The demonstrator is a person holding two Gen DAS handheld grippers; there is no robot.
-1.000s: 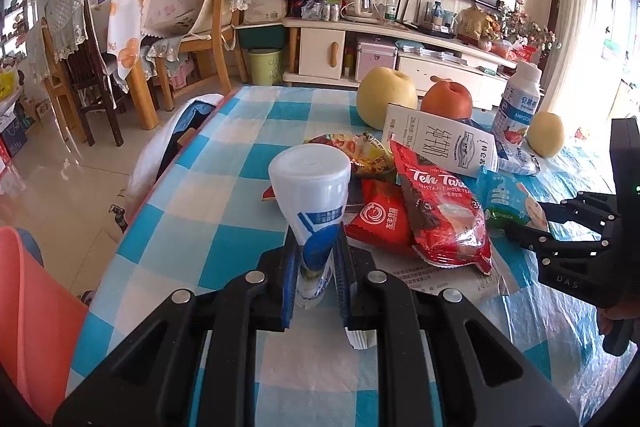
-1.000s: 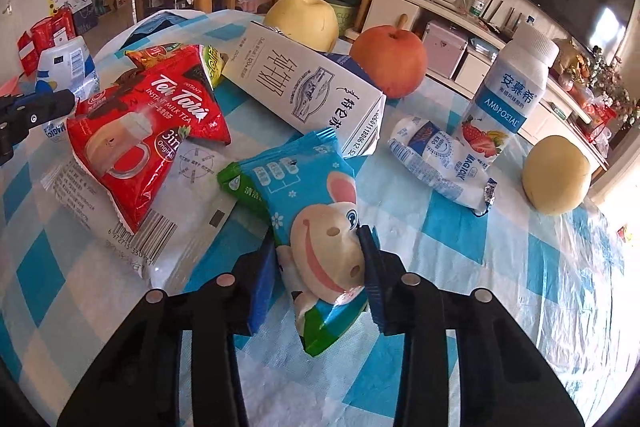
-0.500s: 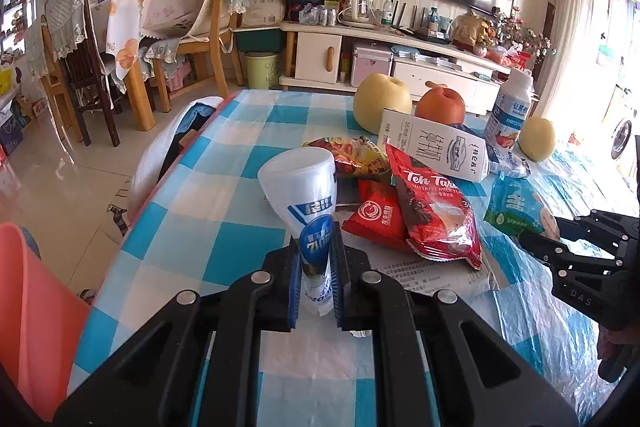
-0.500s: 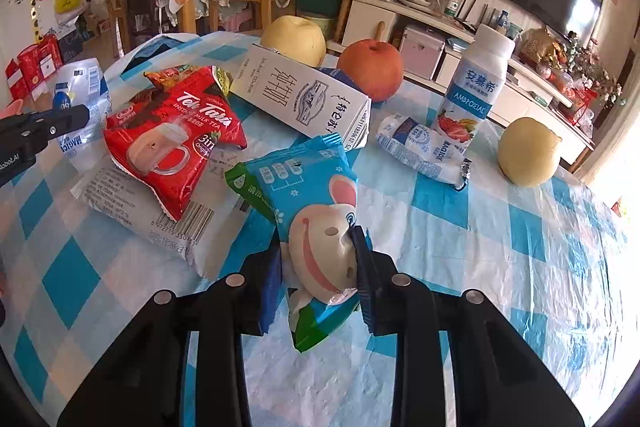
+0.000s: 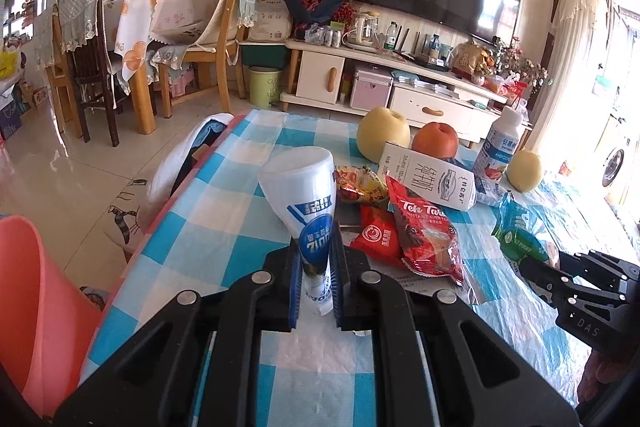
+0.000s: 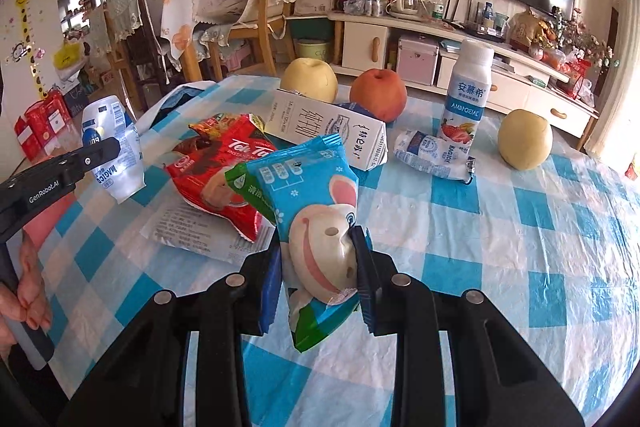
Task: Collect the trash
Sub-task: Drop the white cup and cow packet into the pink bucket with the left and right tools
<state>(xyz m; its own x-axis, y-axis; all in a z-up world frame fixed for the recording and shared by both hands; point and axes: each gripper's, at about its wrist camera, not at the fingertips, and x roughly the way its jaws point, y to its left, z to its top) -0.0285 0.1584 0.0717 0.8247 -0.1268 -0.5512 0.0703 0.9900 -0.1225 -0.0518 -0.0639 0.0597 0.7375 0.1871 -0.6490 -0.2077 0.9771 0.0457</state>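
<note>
Checked tablecloth (image 5: 224, 227) edge runs beside our pink bin (image 5: 36, 307), low at left. Our left gripper (image 5: 316, 283) pinches the white pouch (image 5: 300, 195), long axis upright, nearer that bin; our right gripper (image 6: 316, 263) clamps the blue wrapper (image 6: 308, 195).

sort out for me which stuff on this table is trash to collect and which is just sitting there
Trash, by the look of it:
white squeezed pouch in the left tool
blue cartoon wrapper in the right tool
red Teh Tarik packet
milk carton

Just lying about:
yellow pear
red apple
upright yogurt bottle
</note>
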